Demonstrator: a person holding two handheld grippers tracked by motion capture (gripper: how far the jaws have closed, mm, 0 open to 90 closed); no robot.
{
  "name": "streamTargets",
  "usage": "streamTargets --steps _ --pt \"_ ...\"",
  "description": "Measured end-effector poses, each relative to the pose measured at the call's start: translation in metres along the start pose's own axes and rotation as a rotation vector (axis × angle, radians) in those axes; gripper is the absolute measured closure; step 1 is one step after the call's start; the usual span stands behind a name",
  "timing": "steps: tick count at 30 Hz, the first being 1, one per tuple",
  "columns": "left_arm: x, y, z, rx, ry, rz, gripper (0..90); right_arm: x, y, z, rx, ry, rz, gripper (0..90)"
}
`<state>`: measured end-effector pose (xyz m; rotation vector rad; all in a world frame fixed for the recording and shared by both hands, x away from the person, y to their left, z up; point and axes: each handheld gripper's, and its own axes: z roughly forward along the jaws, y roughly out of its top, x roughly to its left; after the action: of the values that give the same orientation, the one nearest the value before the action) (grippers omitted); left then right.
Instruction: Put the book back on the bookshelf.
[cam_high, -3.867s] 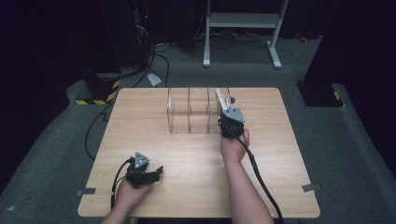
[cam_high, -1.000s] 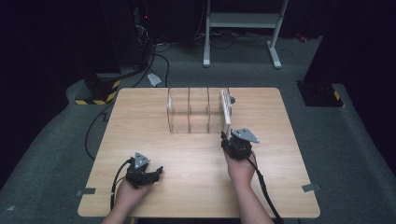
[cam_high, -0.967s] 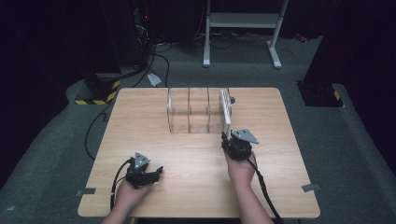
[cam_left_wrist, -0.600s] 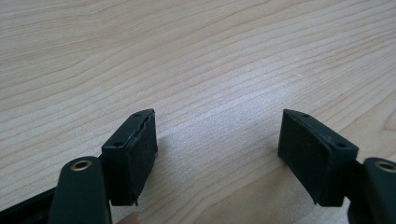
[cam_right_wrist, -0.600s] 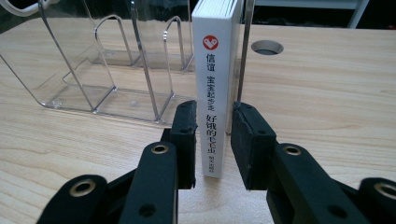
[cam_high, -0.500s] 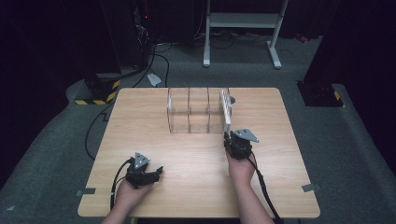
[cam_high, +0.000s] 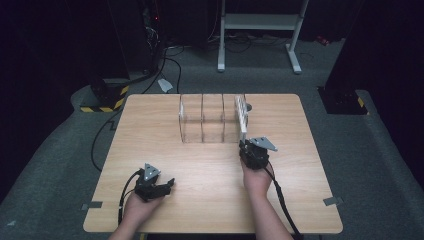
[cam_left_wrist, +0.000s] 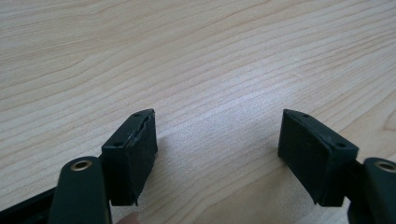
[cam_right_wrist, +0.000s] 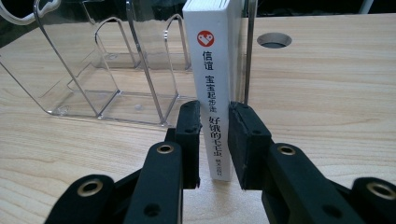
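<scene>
The wooden table (cam_high: 210, 200) carried a clear acrylic divider rack (cam_high: 207, 120) near the middle of its far edge. A white book (cam_right_wrist: 215, 84) stood upright in the rack's rightmost slot, spine toward the person. The right gripper (cam_right_wrist: 214, 140) had just been closing, and its jaws clamped the book's spine low down. The left gripper (cam_left_wrist: 217, 154) rested near the table's near-left corner, jaws wide apart over bare wood.
</scene>
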<state>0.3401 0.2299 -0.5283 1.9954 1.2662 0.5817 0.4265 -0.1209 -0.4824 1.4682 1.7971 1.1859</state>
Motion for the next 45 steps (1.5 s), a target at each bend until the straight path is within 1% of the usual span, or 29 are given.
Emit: streamTargets --steps 7,23,31,33,39,45 --pt "0.0 0.0 0.0 0.001 0.0 -0.001 28.1 -0.0007 0.0004 0.0009 -0.002 -0.001 0.014 74.1" --pt "0.0 0.0 0.0 0.0 0.0 -0.001 28.2 -0.0004 0.001 0.0027 -0.008 -0.01 0.018 74.1" --pt "-0.0001 0.0 0.0 0.0 0.0 -0.001 28.1 0.0002 0.0012 0.0025 -0.012 -0.012 0.017 73.3" --pt "-0.0001 0.0 0.0 0.0 0.0 -0.001 28.1 0.0007 0.0016 0.001 -0.014 -0.01 0.01 71.3" --pt "0.0 0.0 0.0 0.0 0.0 0.0 28.1 0.0018 0.0016 -0.0004 -0.018 -0.006 0.0 70.4" --pt "-0.0001 0.0 0.0 0.0 0.0 -0.001 28.2 0.0028 0.0015 -0.0017 -0.018 -0.004 0.002 69.4"
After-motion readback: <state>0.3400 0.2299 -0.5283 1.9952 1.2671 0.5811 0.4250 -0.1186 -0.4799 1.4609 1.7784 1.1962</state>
